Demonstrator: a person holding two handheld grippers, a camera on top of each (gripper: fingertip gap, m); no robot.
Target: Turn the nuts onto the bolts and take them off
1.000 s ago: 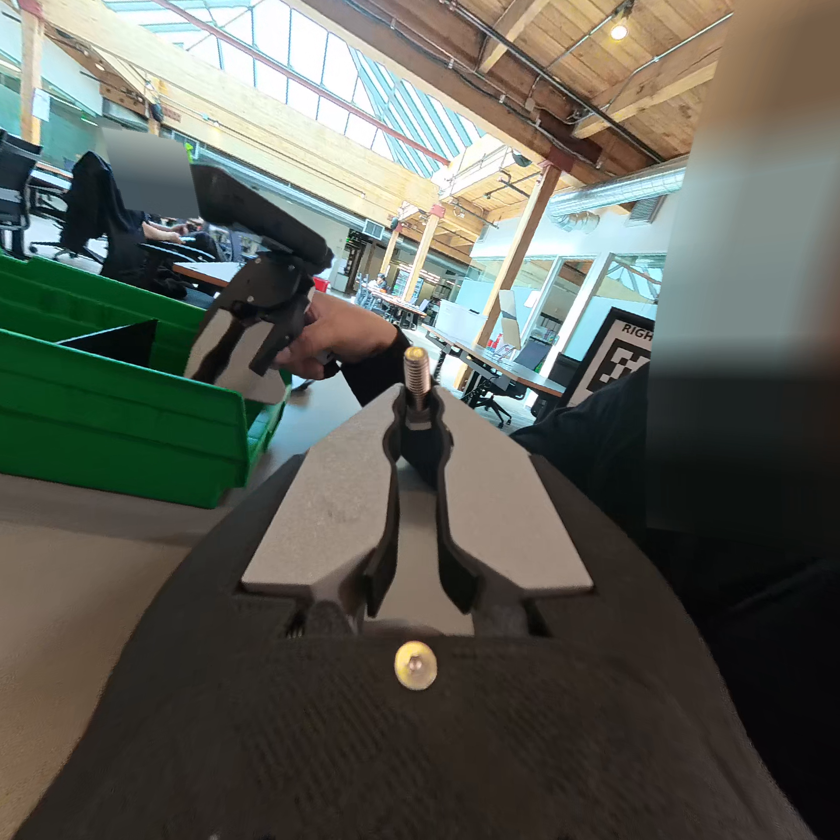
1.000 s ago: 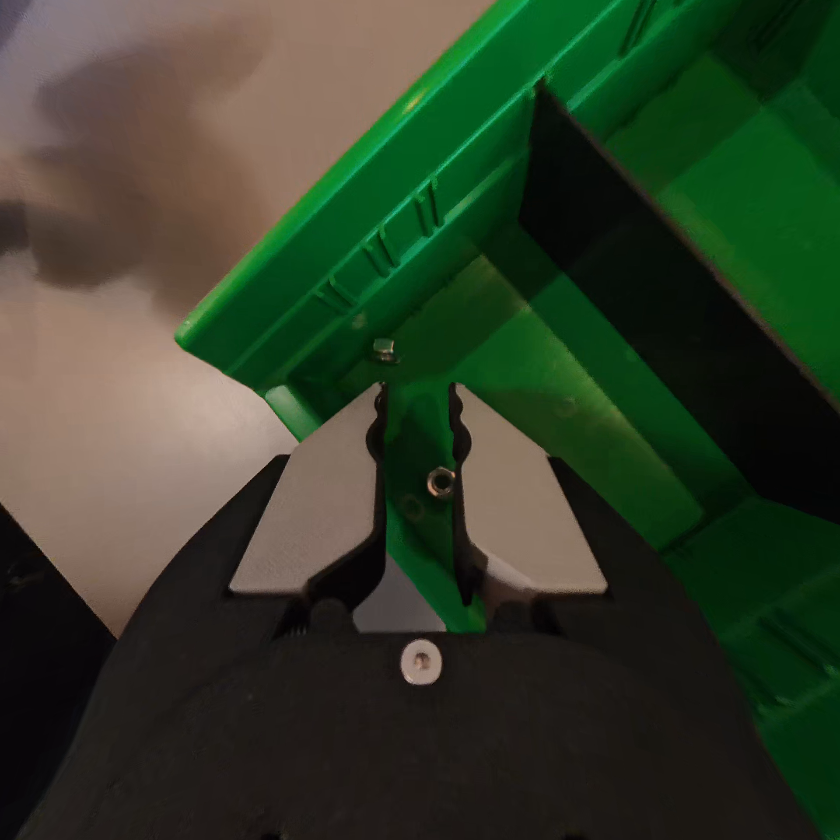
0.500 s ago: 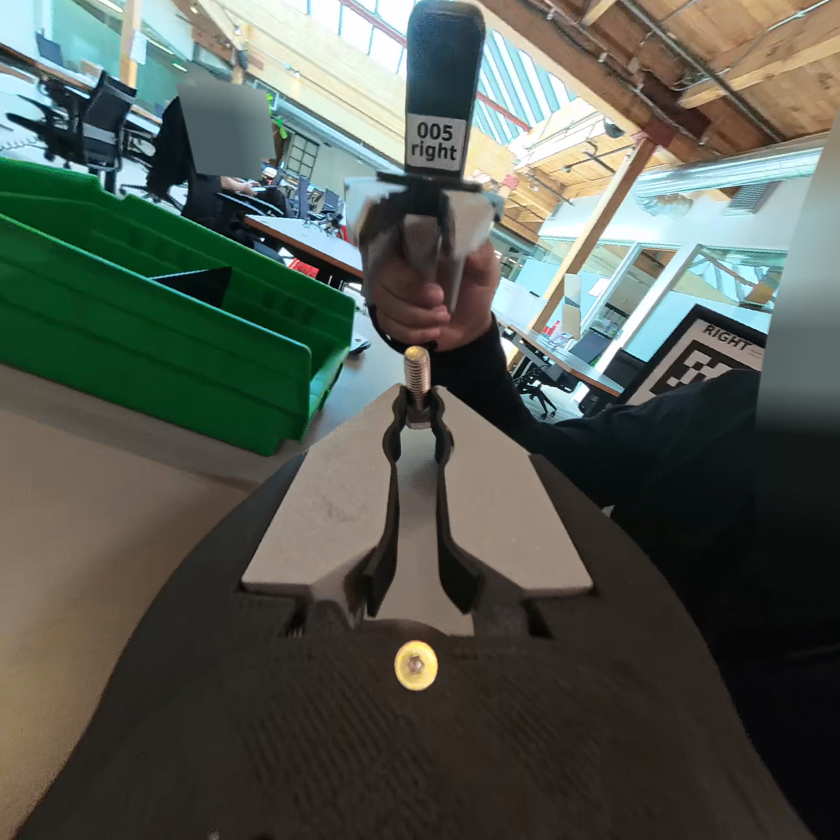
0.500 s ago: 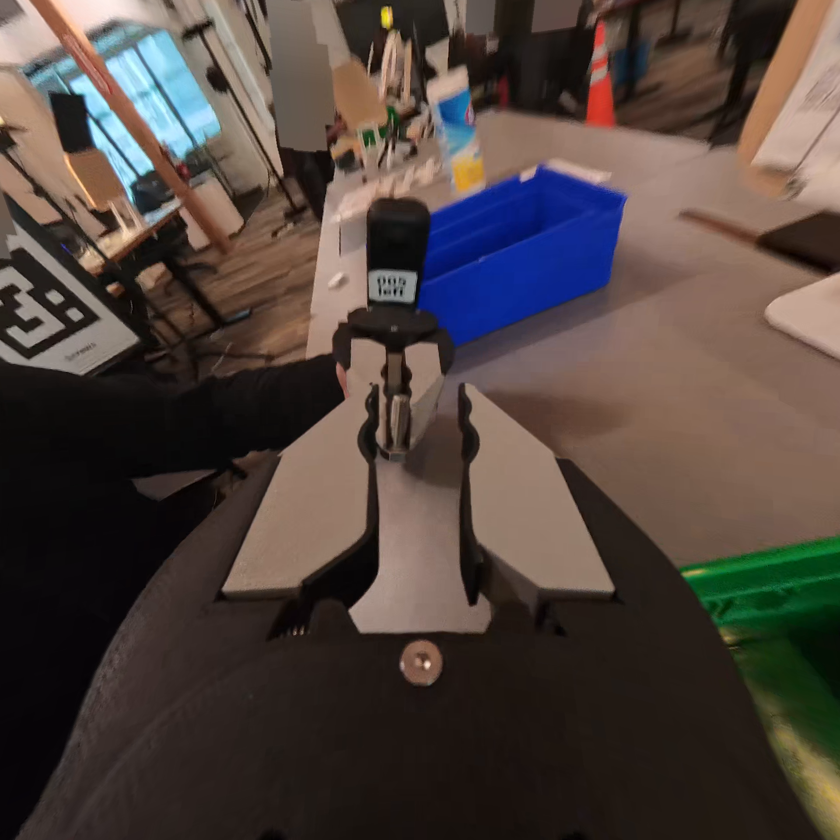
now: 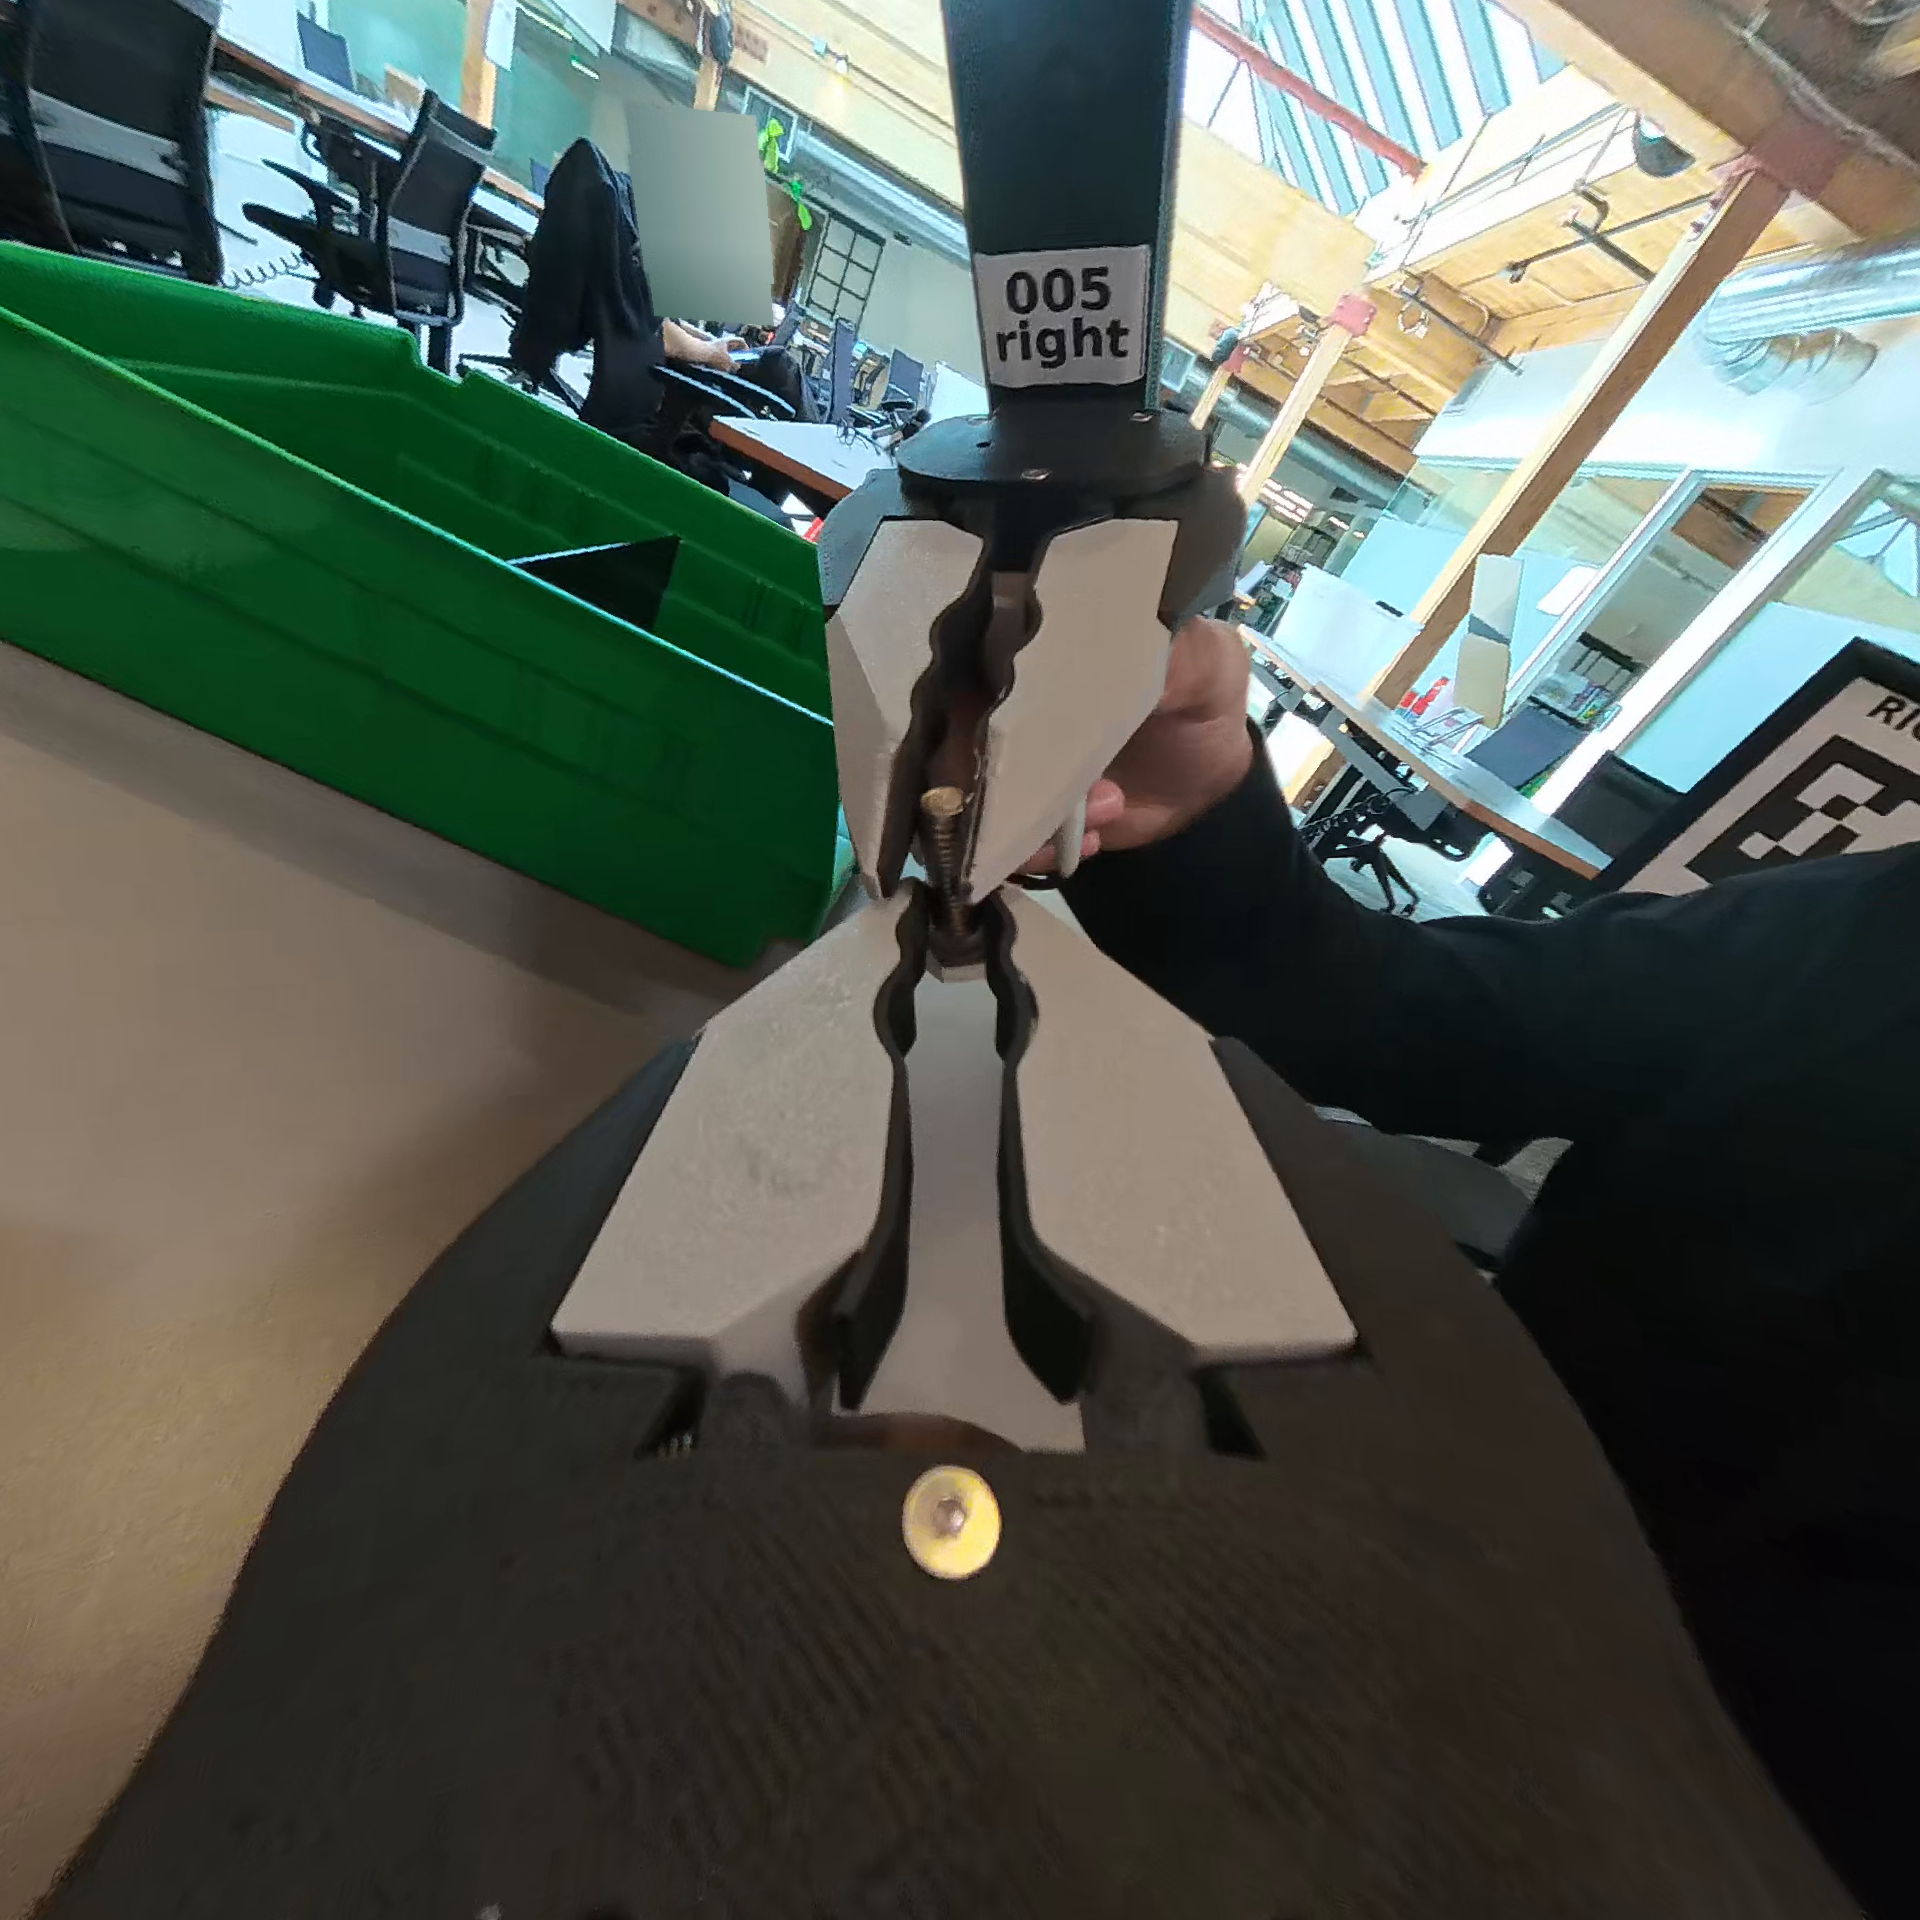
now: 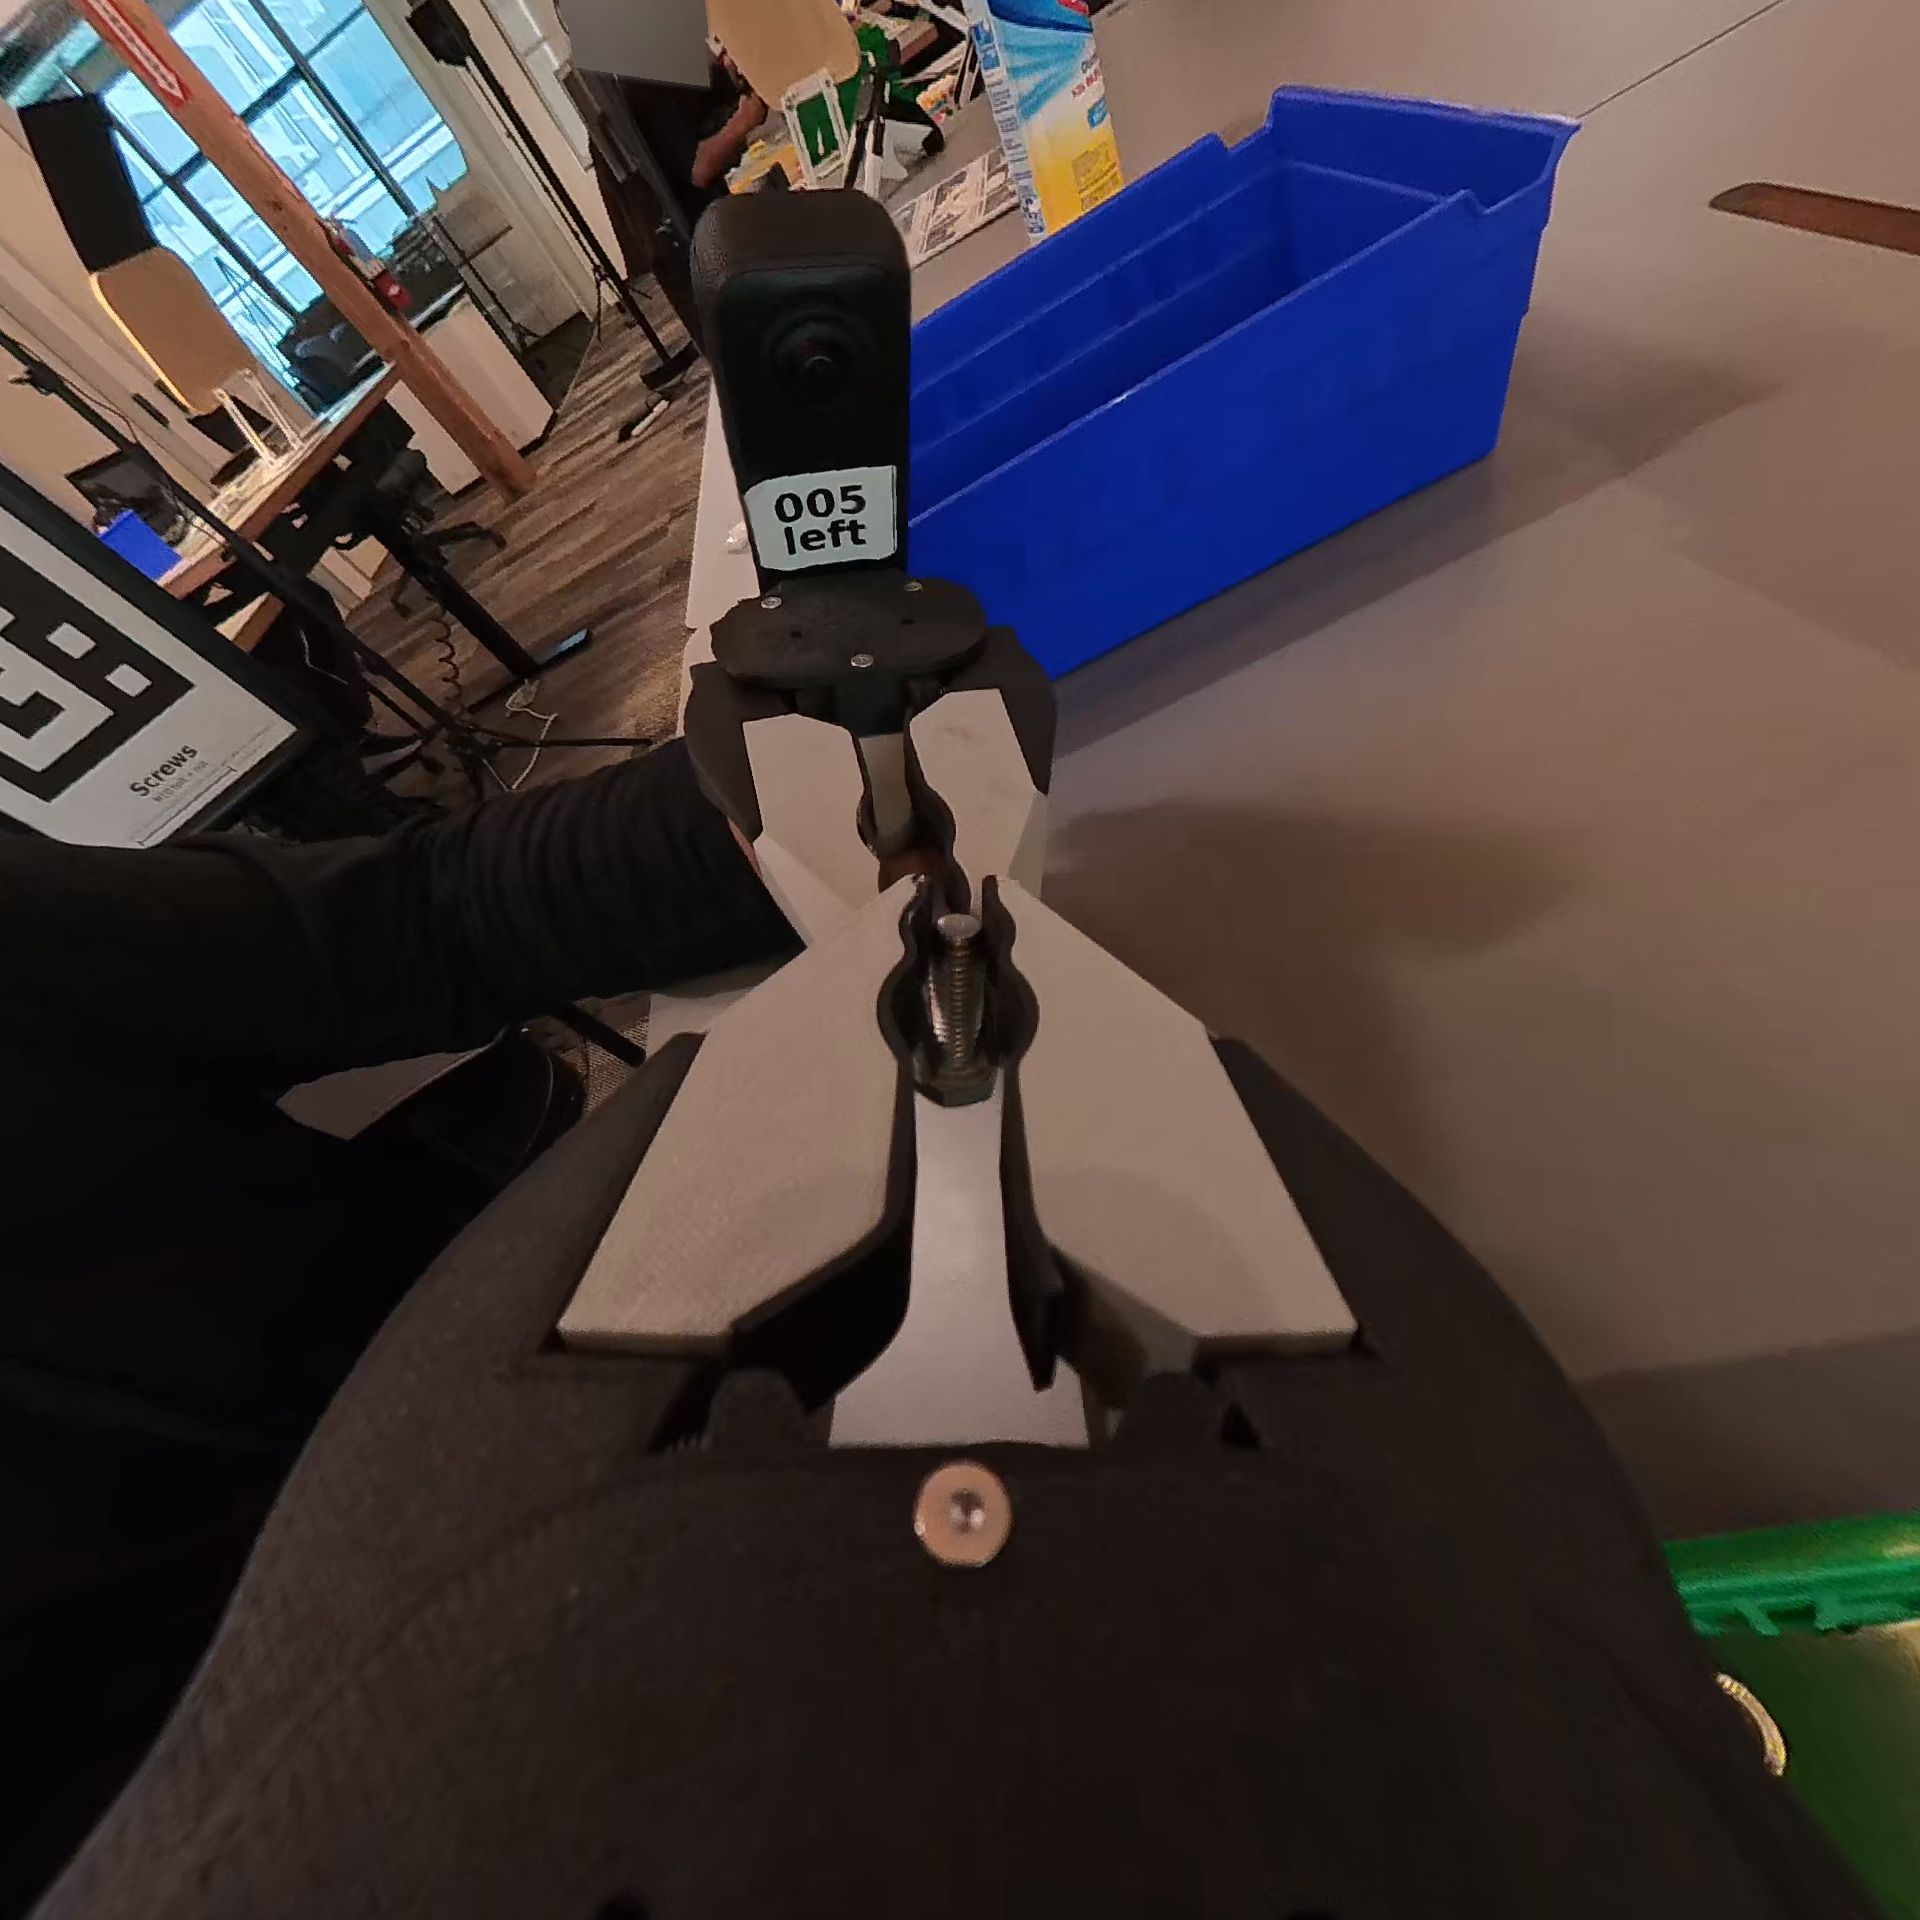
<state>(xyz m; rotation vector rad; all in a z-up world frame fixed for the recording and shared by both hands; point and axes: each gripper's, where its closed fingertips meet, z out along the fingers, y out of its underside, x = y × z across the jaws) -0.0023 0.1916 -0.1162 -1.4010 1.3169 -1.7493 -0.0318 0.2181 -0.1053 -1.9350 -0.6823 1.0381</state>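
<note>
Pinching the bolt (image 5: 945,868) by its lower end, the left gripper (image 5: 951,920) has its jaws drawn narrow on a hex piece right at the fingertips, and the threaded shaft stands up out of them. From above comes the right gripper (image 5: 930,883), a hand (image 5: 1174,748) in a black sleeve (image 5: 1403,997) wrapped round its grip; its two fingers point down, one on each side of the shaft, almost tip to tip with the left pair. In the right wrist view the bolt lies along the slot between that gripper's own fingers, which stand close about it. A hex piece (image 6: 956,1086) sits at the near end of the thread, nut or head I cannot tell, nor can I tell whether the pads actually squeeze it. All this is held above the grey table (image 6: 1558,935); a green bin (image 5: 416,644) sits on it behind the left gripper, and a blue bin (image 6: 1247,416) well beyond
</note>
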